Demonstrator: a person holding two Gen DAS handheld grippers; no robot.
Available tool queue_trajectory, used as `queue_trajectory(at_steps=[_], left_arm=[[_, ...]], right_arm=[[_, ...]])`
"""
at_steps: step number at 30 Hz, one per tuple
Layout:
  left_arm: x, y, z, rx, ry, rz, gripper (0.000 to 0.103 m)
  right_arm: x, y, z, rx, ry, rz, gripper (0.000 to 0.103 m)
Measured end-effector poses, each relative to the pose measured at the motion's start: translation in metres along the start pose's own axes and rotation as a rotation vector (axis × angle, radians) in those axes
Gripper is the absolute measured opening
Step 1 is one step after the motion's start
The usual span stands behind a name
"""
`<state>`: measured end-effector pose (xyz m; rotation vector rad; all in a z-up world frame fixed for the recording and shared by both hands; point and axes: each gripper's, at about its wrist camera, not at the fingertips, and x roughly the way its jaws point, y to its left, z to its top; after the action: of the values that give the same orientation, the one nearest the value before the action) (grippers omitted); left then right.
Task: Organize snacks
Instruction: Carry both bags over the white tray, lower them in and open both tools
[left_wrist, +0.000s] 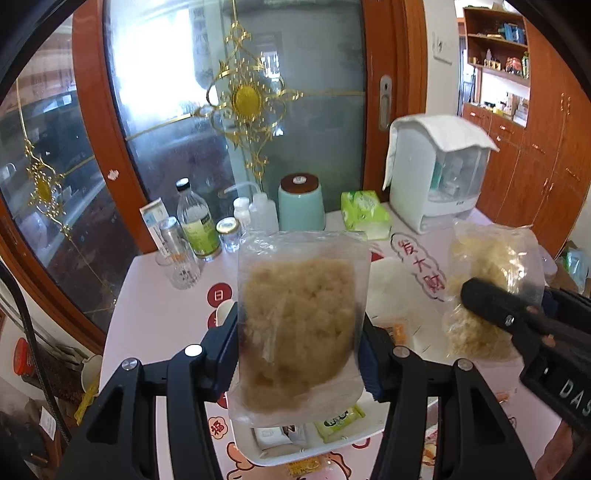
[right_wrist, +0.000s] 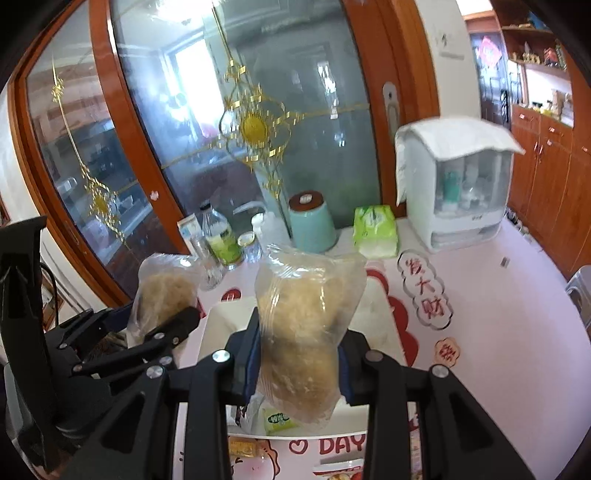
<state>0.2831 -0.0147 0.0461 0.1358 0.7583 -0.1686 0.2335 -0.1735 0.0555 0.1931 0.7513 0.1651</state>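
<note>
Two clear snack bags are held aloft above the white tray (left_wrist: 258, 448) at the bench's near edge: left gripper (left_wrist: 299, 354) closed on the left bag (left_wrist: 299, 325), right gripper (right_wrist: 299, 365) closed on the right bag (right_wrist: 306, 332). Small packets (left_wrist: 338, 421) are already in the tray (both bags not yet placed); task judged partway.

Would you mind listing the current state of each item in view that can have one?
left gripper: shut on a snack bag
left snack bag: held upright, lifted above the tray
right gripper: shut on the other snack bag
right snack bag: held upright, lifted off the table
white tray: holds small packets
clear bottle: capped, upright
teal canister: lid on, upright
drinking glass: upright
</note>
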Motion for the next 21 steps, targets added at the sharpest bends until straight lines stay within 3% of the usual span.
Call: queue_trajectory(at_steps=[4,6,8,10,21], left_arm=[[0.03,0.002,-0.007,-0.001,0.054,0.007,0.054],[0.046,0.001,-0.01,0.007,0.09,0.009,0.063],[0.055,0.003,-0.013,0.009,0.102,0.048,0.081],[0.06,0.006,-0.017,-0.003,0.109,0.068,0.087],[0.056,0.021,-0.025,-0.068,0.128,0.073,0.087]], right_arm=[[0.031,-0.001,-0.006,-0.001,0.074,-0.001,0.035],[0.05,-0.003,-0.01,-0.005,0.13,0.002,0.036],[0.065,-0.006,-0.015,0.006,0.18,0.009,0.038],[0.073,-0.011,-0.021,0.025,0.208,0.014,0.041],[0.065,-0.018,-0.029,0.038,0.202,0.03,0.047]])
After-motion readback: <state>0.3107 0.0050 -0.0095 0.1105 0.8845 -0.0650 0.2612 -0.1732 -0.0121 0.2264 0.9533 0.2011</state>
